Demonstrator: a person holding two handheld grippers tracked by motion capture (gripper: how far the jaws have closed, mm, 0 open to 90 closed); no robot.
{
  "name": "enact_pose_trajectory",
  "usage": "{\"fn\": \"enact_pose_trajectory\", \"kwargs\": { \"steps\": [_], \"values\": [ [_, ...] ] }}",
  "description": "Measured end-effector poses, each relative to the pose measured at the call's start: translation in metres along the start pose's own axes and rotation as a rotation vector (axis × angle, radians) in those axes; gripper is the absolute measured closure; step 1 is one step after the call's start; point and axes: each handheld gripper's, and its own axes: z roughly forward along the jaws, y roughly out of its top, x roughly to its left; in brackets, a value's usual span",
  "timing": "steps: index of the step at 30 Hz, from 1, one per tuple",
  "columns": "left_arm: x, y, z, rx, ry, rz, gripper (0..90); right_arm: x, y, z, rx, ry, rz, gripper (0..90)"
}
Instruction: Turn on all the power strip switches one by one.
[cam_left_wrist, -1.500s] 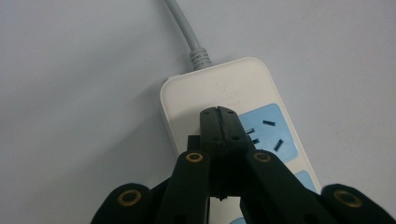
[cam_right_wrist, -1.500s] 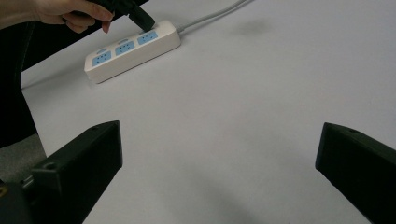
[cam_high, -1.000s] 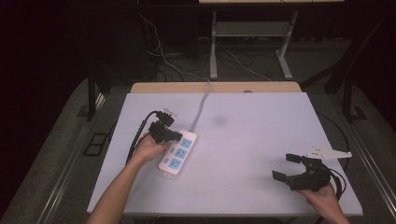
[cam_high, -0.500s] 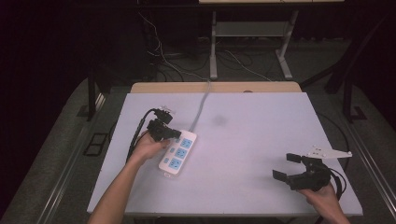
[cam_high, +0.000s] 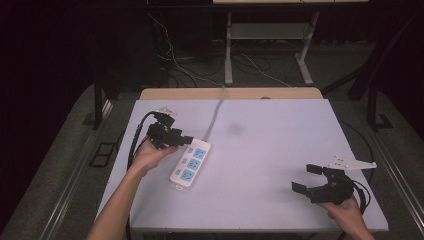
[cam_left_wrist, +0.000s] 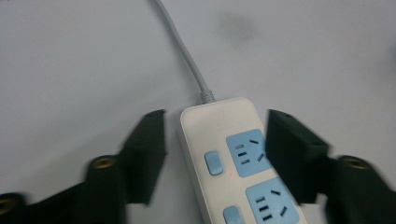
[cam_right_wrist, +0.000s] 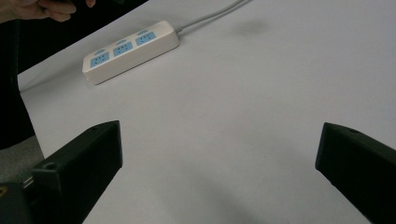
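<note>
Left gripper (cam_left_wrist: 212, 154) hangs over the cord end of the power strip (cam_left_wrist: 243, 163), its jaws having just been opening; they now stand apart on either side of the white body, with the left pad clear of it and nothing pressed between them. Right gripper (cam_high: 311, 179) rests released near the table's (cam_high: 280, 150) right front corner, well apart from the strip. On the high view the strip (cam_high: 191, 162) lies flat on the left half, its grey cord (cam_high: 214, 112) running off the far edge. It looks like a rigid, fairly light plastic bar with smooth, rather slippery sides. I judge the best hold to be across its narrow width, squarely on the long flat sides, since the stiff cord will tug and may swing it.
</note>
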Motion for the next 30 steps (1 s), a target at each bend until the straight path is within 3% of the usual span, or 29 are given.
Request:
{"fn": "enact_pose_trajectory", "kwargs": {
  "steps": [4,10,18,23,30],
  "values": [
    [-0.006,-0.005,-0.013,-0.019,-0.036,0.012,0.0,0.001,0.000,0.001,0.001,0.005,-0.001,0.6],
    [-0.016,-0.019,-0.028,-0.072,-0.049,0.013,0.0,0.002,0.001,0.001,0.000,0.008,-0.004,0.6],
    [-0.029,-0.049,-0.042,-0.123,-0.031,0.026,0.0,0.003,0.001,0.001,-0.001,0.010,-0.004,0.6],
    [-0.037,-0.070,-0.045,-0.170,-0.035,0.013,0.0,0.002,0.001,0.002,0.004,0.009,-0.003,0.6],
    [-0.044,-0.099,-0.042,-0.236,-0.078,-0.041,0.0,0.003,0.001,0.002,0.002,0.009,-0.003,0.6]
  ]
}}
